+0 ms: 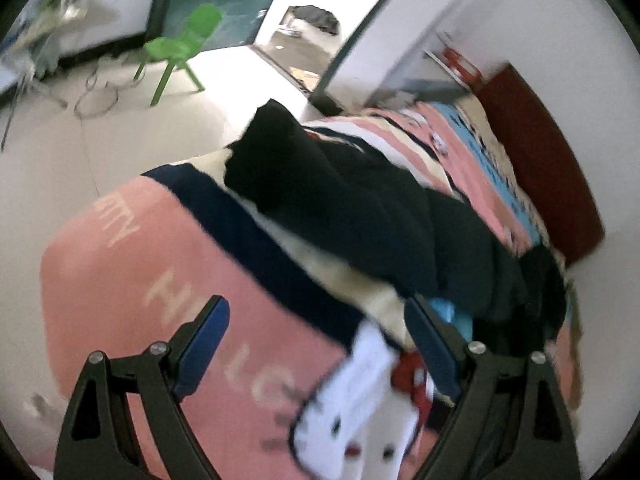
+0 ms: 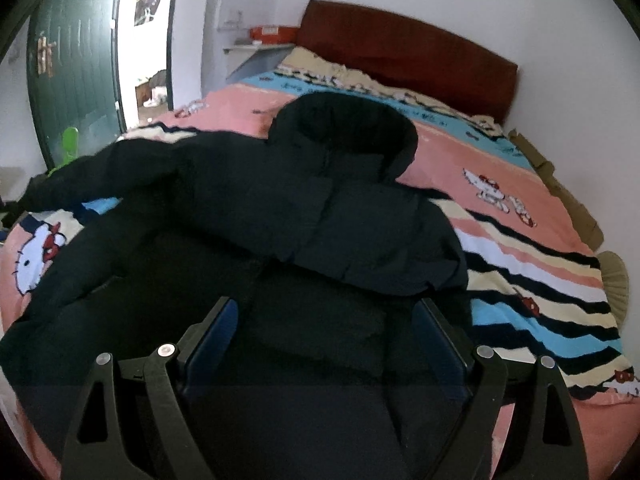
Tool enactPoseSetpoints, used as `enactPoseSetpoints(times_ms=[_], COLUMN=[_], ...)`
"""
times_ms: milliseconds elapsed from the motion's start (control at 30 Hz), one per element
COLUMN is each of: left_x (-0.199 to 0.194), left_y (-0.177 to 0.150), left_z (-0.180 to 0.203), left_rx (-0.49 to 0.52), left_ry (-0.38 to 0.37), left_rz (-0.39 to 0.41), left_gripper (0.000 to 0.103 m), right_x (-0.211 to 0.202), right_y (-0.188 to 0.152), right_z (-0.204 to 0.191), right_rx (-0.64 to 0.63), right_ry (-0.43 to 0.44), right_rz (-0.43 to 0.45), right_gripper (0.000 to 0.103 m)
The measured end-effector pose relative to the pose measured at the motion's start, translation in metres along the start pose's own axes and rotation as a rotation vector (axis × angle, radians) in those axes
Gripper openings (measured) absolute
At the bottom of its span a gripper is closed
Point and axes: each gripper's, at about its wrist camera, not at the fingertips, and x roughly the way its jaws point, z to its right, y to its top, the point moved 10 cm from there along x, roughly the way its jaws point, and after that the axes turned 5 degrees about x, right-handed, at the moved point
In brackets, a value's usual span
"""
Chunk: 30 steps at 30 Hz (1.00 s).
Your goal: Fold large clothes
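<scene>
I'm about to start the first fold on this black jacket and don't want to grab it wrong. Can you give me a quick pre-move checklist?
1. Left tool open, nothing between its pads: ok.
2. Right tool open above the black jacket: ok.
3. Jacket lying flat: not ok, one sleeve is bunched up.
4. Hood laid out towards the headboard: ok.
5. Left tool over the jacket: not ok, it is over the bedspread.
6. Zip closed: cannot tell.

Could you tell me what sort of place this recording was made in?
It looks like a home bedroom. A bed with a dark red headboard is covered by a pink cartoon-cat bedspread, a black hooded jacket lies spread on it, and a green door stands open to another room.
</scene>
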Motion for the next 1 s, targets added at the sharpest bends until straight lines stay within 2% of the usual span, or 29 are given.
enactPoseSetpoints(times_ms=[267,400,500,533,600,633,667,833,1000], left_x=[0.056,0.078,0.090,0.092,0.093,0.094,0.094,0.081,0.054], left_y=[0.054,0.069,0.073,0.074,0.075,0.075,0.073,0.074,0.080], left_z=[-0.031,-0.032,-0.032,-0.032,-0.030,-0.029,-0.028,-0.015,0.018], left_rx=[-0.172,-0.232,-0.239,-0.236,-0.234,-0.247,-0.261,-0.216,-0.126], left_ry=[0.009,-0.021,-0.006,0.002,-0.001,-0.022,-0.039,-0.053,-0.084], left_rz=[0.014,0.009,-0.006,-0.007,-0.007,-0.014,-0.018,0.001,0.037], left_gripper=[0.089,0.088,0.086,0.082,0.061,0.042,0.031,0.020,0.018], right_x=[0.032,0.041,0.046,0.047,0.048,0.049,0.049,0.045,0.036], right_y=[0.000,0.001,0.000,-0.001,-0.002,-0.002,-0.002,-0.002,-0.004], right_z=[0.012,0.015,0.016,0.016,0.017,0.017,0.017,0.018,0.027], right_rx=[0.022,0.027,0.032,0.037,0.048,0.051,0.051,0.063,0.077], right_ry=[-0.048,-0.066,-0.071,-0.071,-0.068,-0.067,-0.067,-0.063,-0.064], right_rz=[-0.060,-0.079,-0.089,-0.091,-0.095,-0.096,-0.095,-0.081,-0.060], right_gripper=[0.088,0.088,0.088,0.088,0.088,0.088,0.088,0.088,0.088])
